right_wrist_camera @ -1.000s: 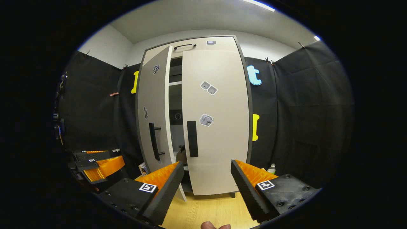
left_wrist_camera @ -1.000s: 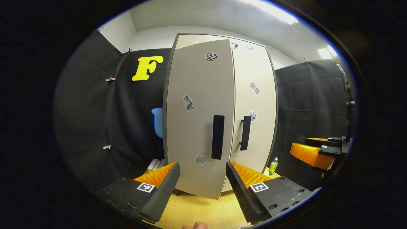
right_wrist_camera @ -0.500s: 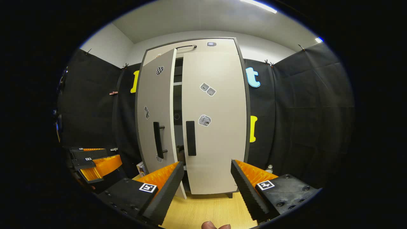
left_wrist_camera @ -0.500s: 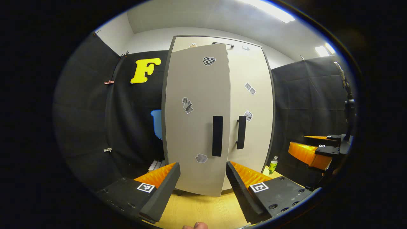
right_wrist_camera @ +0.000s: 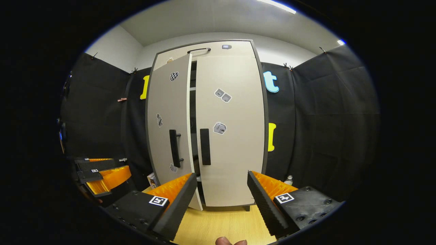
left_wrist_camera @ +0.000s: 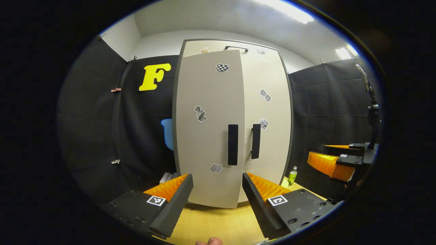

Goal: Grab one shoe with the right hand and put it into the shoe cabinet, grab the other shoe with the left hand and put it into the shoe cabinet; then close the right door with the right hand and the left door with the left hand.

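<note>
Shoe cabinet (right_wrist_camera: 231, 47): tall, flat matte beige panels in a dark frame, standing on a pale wood-grain floor (right_wrist_camera: 221, 226). Small stickers on both doors, long black bar handles near the middle seam.

Right door (right_wrist_camera: 231, 136) sits flush with the frame. Left door (left_wrist_camera: 211, 136) is slightly ajar. The right gripper view shows a narrow dark gap between the two doors with a shelf edge inside; from the left gripper view that gap is hidden behind the left door's face. Shoes: can't make them out through the gap.

Left gripper (left_wrist_camera: 218, 183): jaws wide apart, holding nothing, touching nothing, hanging in front of the left door's lower part. Ribbed inner faces on the fingers, square marker tags on the bodies.

Right gripper (right_wrist_camera: 221, 183): also wide, nothing between the fingers, facing the right door's lower part and clear of it.

The left gripper view picks up a small green bottle (left_wrist_camera: 292, 176) on the floor by the cabinet's right side, plus the right gripper off at its right edge.
</note>
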`<move>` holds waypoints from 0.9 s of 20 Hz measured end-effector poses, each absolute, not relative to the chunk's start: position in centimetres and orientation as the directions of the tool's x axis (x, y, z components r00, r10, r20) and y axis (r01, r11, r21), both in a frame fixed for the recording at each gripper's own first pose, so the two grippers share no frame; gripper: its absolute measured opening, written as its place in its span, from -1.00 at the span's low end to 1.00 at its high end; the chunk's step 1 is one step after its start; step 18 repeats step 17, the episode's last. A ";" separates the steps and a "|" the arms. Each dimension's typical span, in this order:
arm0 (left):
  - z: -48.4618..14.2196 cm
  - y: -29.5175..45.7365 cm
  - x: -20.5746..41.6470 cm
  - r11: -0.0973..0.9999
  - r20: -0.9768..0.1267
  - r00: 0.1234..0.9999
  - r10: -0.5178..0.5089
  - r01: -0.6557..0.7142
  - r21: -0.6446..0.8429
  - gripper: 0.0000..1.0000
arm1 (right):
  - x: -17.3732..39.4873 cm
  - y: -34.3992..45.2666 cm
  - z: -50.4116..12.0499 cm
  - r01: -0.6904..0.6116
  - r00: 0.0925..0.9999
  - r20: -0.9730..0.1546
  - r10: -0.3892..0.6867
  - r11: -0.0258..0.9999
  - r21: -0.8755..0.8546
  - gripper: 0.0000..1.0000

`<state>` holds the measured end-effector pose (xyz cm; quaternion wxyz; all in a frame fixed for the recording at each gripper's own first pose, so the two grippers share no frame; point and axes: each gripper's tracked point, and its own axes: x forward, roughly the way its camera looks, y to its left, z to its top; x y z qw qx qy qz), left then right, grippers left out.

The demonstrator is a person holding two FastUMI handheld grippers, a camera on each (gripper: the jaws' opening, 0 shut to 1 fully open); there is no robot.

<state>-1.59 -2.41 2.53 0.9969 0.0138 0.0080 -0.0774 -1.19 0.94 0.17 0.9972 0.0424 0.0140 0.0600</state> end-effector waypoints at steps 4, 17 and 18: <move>2.3 -2.4 -1.7 0.987 -0.026 0.988 -0.155 0.156 0.026 0.86 | -1.1 0.9 0.5 -0.120 0.992 -0.023 0.122 0.989 0.086 0.96; 2.9 -3.1 0.2 0.991 0.011 0.993 -0.118 0.117 0.068 0.86 | -0.9 -0.5 -0.4 -0.081 0.996 -0.016 0.083 0.991 0.106 0.95; 2.9 -3.1 0.2 0.991 0.011 0.993 -0.118 0.117 0.068 0.86 | -0.9 -0.5 -0.4 -0.081 0.996 -0.016 0.083 0.991 0.106 0.95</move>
